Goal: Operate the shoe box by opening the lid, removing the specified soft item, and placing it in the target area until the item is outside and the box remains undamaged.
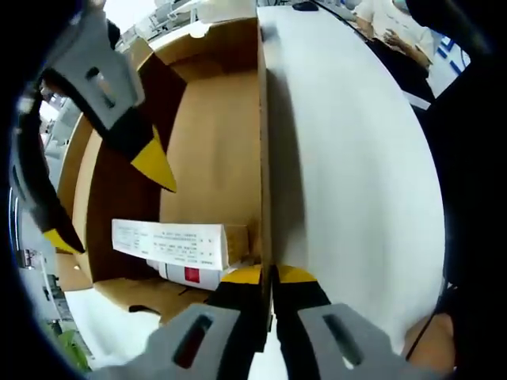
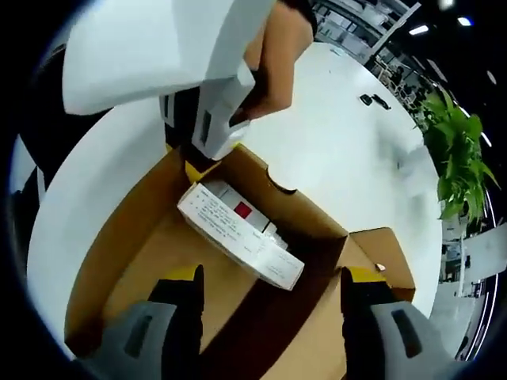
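An open brown cardboard shoe box point(image 1: 214, 142) lies on a white table point(image 1: 348, 174). Inside, against one end wall, sits a white packet point(image 1: 170, 245) with a printed label and a red square; the right gripper view shows the packet point(image 2: 238, 226) too. My left gripper point(image 1: 268, 275) is shut on the box's side wall at its top edge. It appears in the right gripper view as the left gripper point(image 2: 202, 162), clamped on the box point(image 2: 142, 261) rim. My right gripper point(image 2: 269, 289) hangs open above the box interior, short of the packet. The right gripper point(image 1: 107, 202) stands at the left gripper view's left.
A cardboard flap point(image 2: 388, 253) sticks out at the box's far corner. A hand point(image 2: 277, 55) holds the left gripper. A person point(image 1: 396, 32) sits at the table's far side. Small dark objects point(image 2: 372, 99) lie on the table, and a green plant point(image 2: 459, 158) stands beyond it.
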### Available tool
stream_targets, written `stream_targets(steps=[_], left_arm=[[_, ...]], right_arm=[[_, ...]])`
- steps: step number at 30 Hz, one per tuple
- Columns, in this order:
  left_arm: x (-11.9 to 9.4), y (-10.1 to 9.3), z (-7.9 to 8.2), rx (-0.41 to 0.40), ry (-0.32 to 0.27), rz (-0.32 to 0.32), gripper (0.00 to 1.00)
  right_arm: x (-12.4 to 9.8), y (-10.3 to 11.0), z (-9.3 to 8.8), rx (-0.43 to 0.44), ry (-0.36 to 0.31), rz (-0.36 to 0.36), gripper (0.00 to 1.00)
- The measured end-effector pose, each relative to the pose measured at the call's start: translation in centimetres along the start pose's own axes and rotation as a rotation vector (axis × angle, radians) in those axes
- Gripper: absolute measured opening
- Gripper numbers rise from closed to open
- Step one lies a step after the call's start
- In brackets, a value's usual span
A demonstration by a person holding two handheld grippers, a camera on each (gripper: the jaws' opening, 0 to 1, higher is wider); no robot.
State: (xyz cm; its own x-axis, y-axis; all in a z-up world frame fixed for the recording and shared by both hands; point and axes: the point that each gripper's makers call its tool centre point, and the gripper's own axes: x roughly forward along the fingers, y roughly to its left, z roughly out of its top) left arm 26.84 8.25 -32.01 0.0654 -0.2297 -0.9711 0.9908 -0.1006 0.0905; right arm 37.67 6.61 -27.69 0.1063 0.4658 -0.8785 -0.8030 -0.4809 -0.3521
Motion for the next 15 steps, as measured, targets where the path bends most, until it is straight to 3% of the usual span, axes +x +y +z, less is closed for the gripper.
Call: stream_targets(steps=[11,15], left_arm=[[0.0,-0.2,0.1,-0.001,0.001,-0.002,0.03],[0.0,-0.4,0.2,-0.003,-0.001,-0.003,0.03]], right_arm=[[-0.3,-0.1,0.3,-0.026,-0.030,-0.013,0.68],[0.2,1.0,0.8,-0.059,-0.035,0.027,0.64]])
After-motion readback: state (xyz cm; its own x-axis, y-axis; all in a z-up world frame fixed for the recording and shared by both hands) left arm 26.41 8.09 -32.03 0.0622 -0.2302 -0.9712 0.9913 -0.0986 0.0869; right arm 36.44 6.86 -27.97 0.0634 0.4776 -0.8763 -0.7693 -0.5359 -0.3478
